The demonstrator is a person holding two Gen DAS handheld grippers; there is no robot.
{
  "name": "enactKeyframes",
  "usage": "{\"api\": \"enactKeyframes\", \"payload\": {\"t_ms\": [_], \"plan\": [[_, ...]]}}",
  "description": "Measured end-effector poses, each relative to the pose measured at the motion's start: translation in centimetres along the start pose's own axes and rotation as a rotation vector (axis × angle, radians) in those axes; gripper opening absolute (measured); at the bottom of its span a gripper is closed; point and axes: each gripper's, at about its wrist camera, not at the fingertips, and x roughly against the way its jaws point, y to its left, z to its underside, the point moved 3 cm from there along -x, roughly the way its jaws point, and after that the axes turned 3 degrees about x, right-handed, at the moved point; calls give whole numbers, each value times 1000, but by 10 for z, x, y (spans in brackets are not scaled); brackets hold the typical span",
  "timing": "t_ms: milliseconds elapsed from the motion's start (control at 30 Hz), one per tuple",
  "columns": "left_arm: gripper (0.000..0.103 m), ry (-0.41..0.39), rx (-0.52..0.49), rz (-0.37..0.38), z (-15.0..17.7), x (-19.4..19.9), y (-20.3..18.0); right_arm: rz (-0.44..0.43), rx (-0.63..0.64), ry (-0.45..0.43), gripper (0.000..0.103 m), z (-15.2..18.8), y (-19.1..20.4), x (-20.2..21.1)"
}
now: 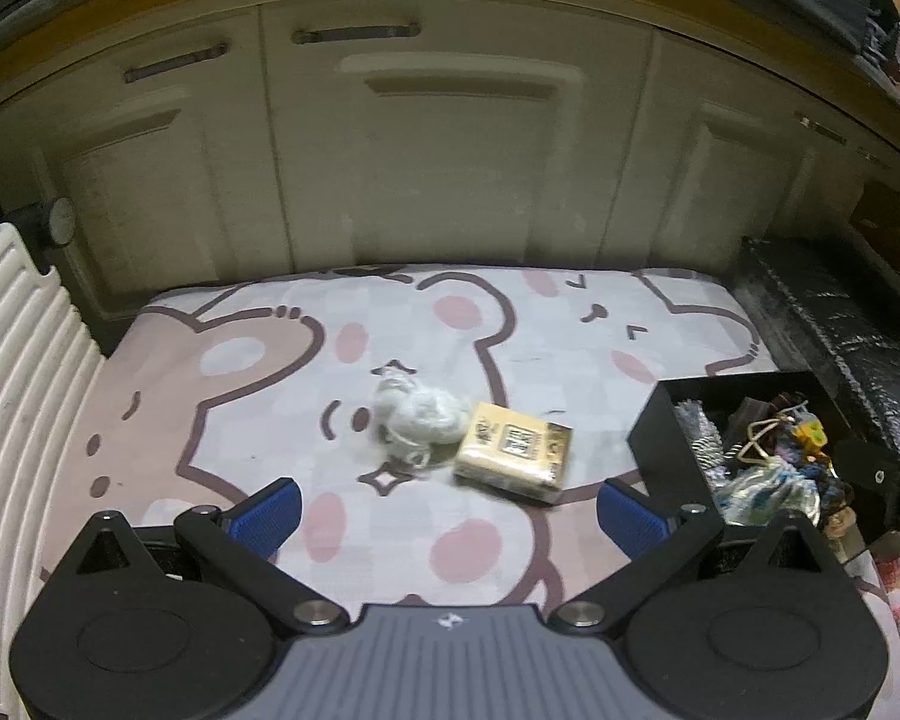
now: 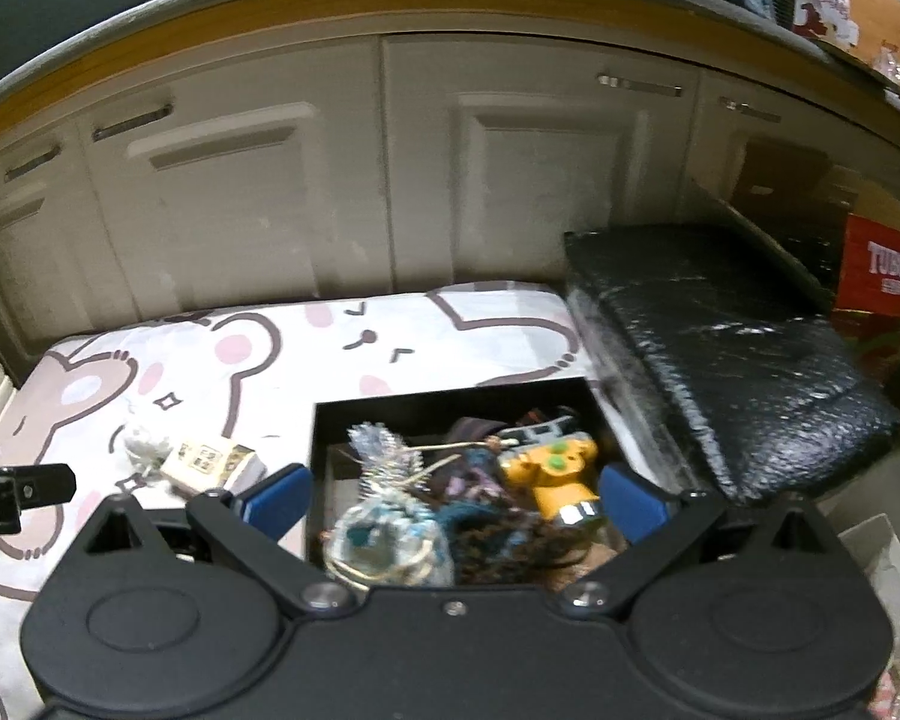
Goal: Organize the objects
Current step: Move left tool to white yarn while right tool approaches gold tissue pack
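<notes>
A small beige box (image 1: 513, 450) lies on the bear-print mat (image 1: 240, 372), touching a white crumpled bundle (image 1: 417, 417) on its left. My left gripper (image 1: 447, 510) is open and empty, just short of both. A black open box (image 1: 660, 426) at the right holds several items, among them a yellow toy (image 2: 555, 468) and a clear bag (image 2: 387, 546). My right gripper (image 2: 456, 501) is open and empty, hovering over the black box (image 2: 324, 450). The beige box (image 2: 210, 459) and the bundle (image 2: 144, 441) also show in the right wrist view.
Cream cabinet doors (image 1: 426, 168) close the back. A white ribbed panel (image 1: 12, 360) stands at the left. A black wrapped slab (image 2: 720, 348) lies to the right of the mat, with a red carton (image 2: 882, 276) behind it.
</notes>
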Motion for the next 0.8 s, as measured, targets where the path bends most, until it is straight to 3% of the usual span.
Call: {"api": "enactKeyframes", "payload": {"t_ms": [400,800], "plan": [[103,-13,62,-6,-4,-2,39,-64,7,7,103,-11,34,-11],[103,-117,114,-28,-19,-13,59,-110,23,88,103,-42,62,-32]]}}
